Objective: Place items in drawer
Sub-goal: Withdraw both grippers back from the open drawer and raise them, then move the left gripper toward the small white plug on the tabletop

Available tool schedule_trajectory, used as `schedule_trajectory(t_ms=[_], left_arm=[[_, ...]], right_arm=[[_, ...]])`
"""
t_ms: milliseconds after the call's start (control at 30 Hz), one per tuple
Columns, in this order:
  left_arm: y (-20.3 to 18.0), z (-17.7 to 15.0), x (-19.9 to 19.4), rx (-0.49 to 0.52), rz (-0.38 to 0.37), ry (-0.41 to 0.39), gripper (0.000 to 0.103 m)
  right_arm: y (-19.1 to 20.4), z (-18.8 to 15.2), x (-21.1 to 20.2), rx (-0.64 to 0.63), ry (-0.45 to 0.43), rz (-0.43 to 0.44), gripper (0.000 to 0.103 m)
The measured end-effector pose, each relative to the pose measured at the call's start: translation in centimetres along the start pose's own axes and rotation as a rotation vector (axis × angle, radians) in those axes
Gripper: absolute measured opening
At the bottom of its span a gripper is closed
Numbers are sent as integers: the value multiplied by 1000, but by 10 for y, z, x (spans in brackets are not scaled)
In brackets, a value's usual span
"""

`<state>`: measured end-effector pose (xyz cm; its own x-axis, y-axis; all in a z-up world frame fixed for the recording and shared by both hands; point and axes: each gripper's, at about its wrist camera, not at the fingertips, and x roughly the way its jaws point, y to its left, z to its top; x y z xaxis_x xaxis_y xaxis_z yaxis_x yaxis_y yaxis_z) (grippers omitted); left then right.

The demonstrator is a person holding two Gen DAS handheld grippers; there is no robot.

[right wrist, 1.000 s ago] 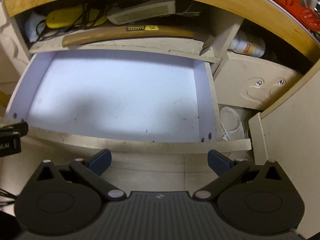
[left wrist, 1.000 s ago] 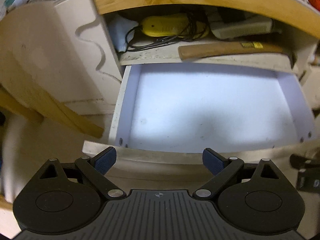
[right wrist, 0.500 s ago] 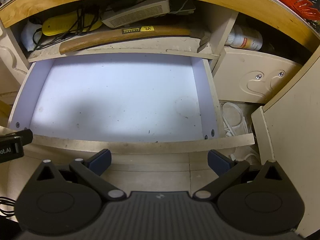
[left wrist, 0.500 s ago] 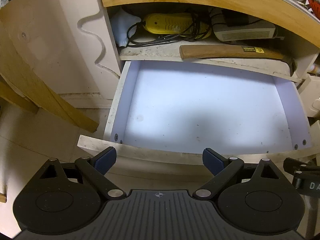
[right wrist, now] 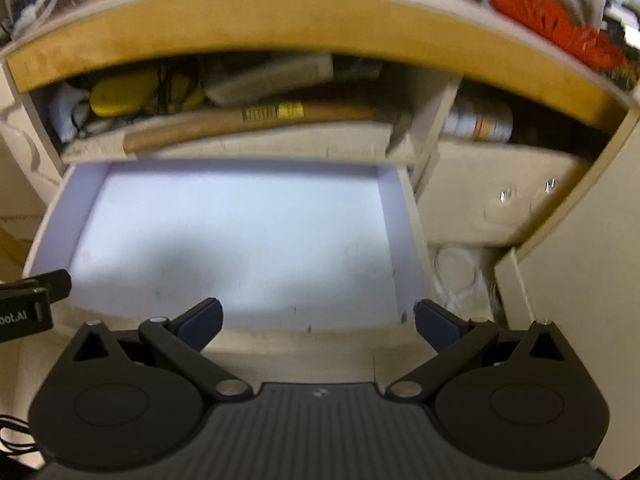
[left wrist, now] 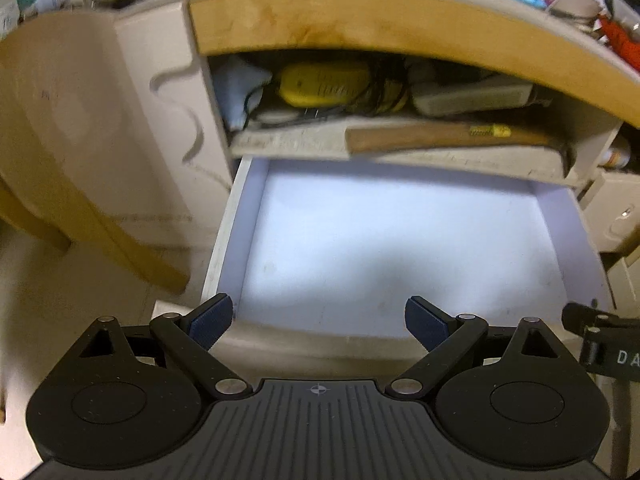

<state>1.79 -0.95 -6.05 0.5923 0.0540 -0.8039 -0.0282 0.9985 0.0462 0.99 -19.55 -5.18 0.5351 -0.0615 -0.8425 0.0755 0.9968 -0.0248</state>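
A white drawer [left wrist: 240,216] stands pulled open below a shelf; it also shows in the right wrist view [right wrist: 404,216], and nothing lies on its bare floor. My left gripper [left wrist: 319,318] is open and empty, hovering at the drawer's front edge. My right gripper [right wrist: 318,320] is open and empty, also at the front edge. On the shelf above lie a wooden-handled hammer [left wrist: 432,140], a yellow device with black cable [left wrist: 324,84] and a grey flat box [left wrist: 472,98]. The hammer [right wrist: 248,122] shows in the right wrist view too.
A wooden worktop edge [left wrist: 400,28] overhangs the shelf. A closed drawer front with two screws [right wrist: 504,196] and a white bottle [right wrist: 480,122] are to the right. A slanted wooden bar [left wrist: 100,216] is at left. Red mesh [right wrist: 540,16] lies on the worktop.
Both grippers have pulled back and tilted up, so more of the worktop and its clutter shows. Both stay open and empty. The drawer has not moved.
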Motion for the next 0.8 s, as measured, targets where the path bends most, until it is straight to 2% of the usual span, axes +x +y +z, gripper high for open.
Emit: schedule_trajectory(t_ms=[367, 633, 800], left_arm=[[-9, 22, -37, 24, -23, -266, 95], [-11, 40, -75, 46, -38, -495, 95], [-5, 47, -92, 22, -71, -596, 95]], right_arm=[[0, 20, -50, 0, -374, 19, 103], [-1, 31, -86, -12, -595, 10, 103], [-8, 34, -103, -5, -701, 22, 103]])
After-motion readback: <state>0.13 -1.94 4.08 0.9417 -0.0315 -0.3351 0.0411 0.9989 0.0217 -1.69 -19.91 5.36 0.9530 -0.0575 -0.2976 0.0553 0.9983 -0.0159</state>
